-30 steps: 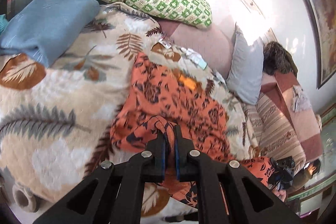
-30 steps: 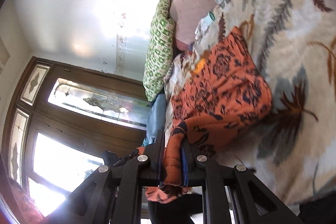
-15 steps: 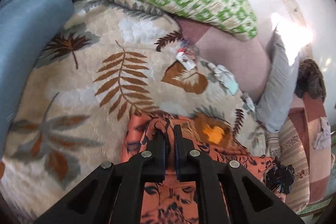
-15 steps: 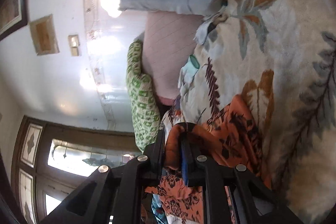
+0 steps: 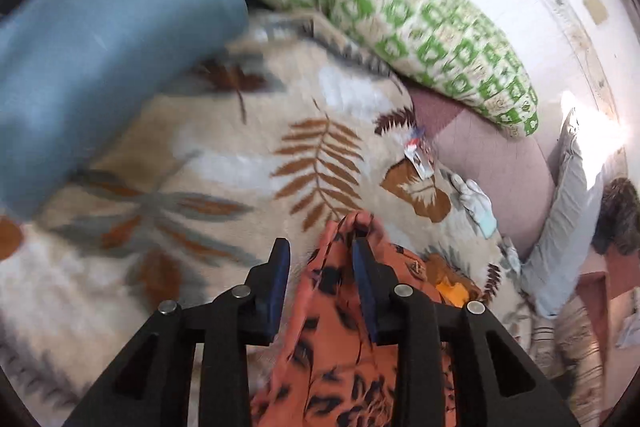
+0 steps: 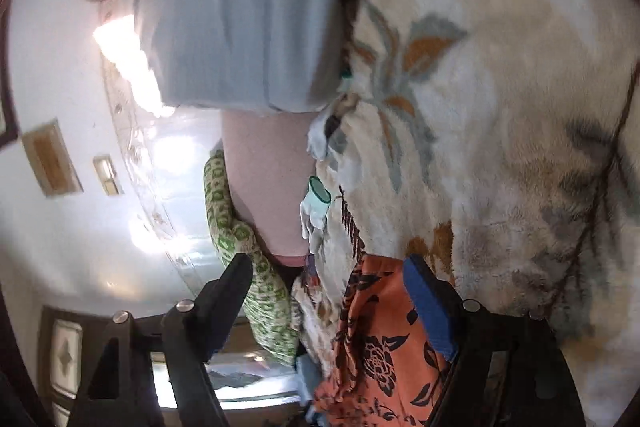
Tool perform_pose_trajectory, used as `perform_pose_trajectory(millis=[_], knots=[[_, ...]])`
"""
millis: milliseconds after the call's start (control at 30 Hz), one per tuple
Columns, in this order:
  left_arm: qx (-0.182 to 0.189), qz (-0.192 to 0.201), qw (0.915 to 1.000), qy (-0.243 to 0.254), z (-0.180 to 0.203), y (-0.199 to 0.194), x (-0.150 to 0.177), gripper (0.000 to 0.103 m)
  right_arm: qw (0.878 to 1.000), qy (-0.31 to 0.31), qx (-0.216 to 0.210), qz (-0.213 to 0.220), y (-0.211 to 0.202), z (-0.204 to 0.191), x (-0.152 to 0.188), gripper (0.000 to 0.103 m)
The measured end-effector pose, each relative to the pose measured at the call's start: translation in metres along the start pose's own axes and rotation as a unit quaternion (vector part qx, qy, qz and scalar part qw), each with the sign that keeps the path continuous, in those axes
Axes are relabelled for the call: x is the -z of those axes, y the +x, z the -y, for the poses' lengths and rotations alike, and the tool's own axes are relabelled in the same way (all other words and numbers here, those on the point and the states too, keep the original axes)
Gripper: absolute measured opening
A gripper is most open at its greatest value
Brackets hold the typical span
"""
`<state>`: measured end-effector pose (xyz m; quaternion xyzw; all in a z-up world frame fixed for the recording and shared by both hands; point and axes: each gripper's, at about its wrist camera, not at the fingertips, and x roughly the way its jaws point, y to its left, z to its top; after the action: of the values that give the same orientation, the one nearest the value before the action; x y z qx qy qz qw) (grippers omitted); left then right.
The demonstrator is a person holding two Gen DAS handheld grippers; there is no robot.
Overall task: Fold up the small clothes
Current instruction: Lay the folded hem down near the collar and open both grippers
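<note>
An orange garment with a dark floral print (image 5: 340,327) lies on a cream leaf-print blanket (image 5: 180,167). Its upper fold reaches up between the fingers of my left gripper (image 5: 320,247). Those jaws are opening; the cloth rests loosely against the right pad and is not pinched. In the right wrist view the same garment (image 6: 372,339) lies on the blanket (image 6: 500,107). My right gripper (image 6: 328,261) is opening wide there. The fabric's edge sits just inside its blue-padded finger (image 6: 424,299) and nothing presses on it.
A green patterned pillow (image 5: 380,15) and a blue folded cloth (image 5: 100,67) lie at the head of the bed. A grey pillow (image 6: 240,7) is at the side. A white and teal glove (image 5: 476,203) and a small packet (image 5: 418,155) rest on the blanket near the pink sheet (image 5: 492,167).
Both grippers carried the garment's edge across the blanket toward the pillows. Then both went from shut on the cloth to open and let the fabric go.
</note>
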<state>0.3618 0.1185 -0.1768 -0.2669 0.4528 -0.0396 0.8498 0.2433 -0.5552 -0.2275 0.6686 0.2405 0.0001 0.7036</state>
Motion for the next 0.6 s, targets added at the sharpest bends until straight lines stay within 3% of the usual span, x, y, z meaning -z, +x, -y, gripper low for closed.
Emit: perform_pose_trajectory(millis=[33, 100, 133, 233, 300, 367, 433, 500, 600], knots=[[-0.009, 0.014, 0.9998, 0.007, 0.005, -0.015, 0.009, 0.033, 0.999, -0.043, 0.011, -0.006, -0.001, -0.016, 0.01, 0.08], [-0.009, 0.043, 0.9985, 0.032, 0.022, -0.04, 0.034, 0.045, 0.989, -0.141, 0.028, -0.041, 0.013, -0.051, 0.046, 0.079], [-0.007, 0.043, 0.9979, 0.047, 0.031, -0.044, 0.044, 0.058, 0.978, -0.194, 0.051, -0.062, 0.025, -0.068, 0.071, 0.079], [-0.007, 0.025, 0.9952, 0.094, 0.061, -0.035, 0.08, 0.06, 0.932, -0.314, 0.112, -0.145, 0.076, -0.089, 0.158, 0.072], [-0.013, 0.007, 0.9933, 0.115, 0.072, -0.017, 0.099, 0.06, 0.903, -0.356, 0.151, -0.188, 0.101, -0.083, 0.202, 0.063], [-0.043, -0.015, 0.991, 0.126, 0.071, 0.005, 0.111, 0.06, 0.868, -0.407, 0.191, -0.213, 0.124, -0.075, 0.242, 0.058], [-0.079, -0.04, 0.9893, 0.116, 0.06, 0.026, 0.115, 0.059, 0.85, -0.429, 0.208, -0.224, 0.141, -0.069, 0.264, 0.058], [-0.065, -0.054, 0.993, 0.082, 0.045, 0.032, 0.109, 0.058, 0.836, -0.44, 0.227, -0.237, 0.165, -0.066, 0.275, 0.058], [-0.045, -0.044, 0.9958, 0.067, 0.037, 0.027, 0.101, 0.058, 0.819, -0.46, 0.257, -0.227, 0.204, -0.078, 0.282, 0.057]])
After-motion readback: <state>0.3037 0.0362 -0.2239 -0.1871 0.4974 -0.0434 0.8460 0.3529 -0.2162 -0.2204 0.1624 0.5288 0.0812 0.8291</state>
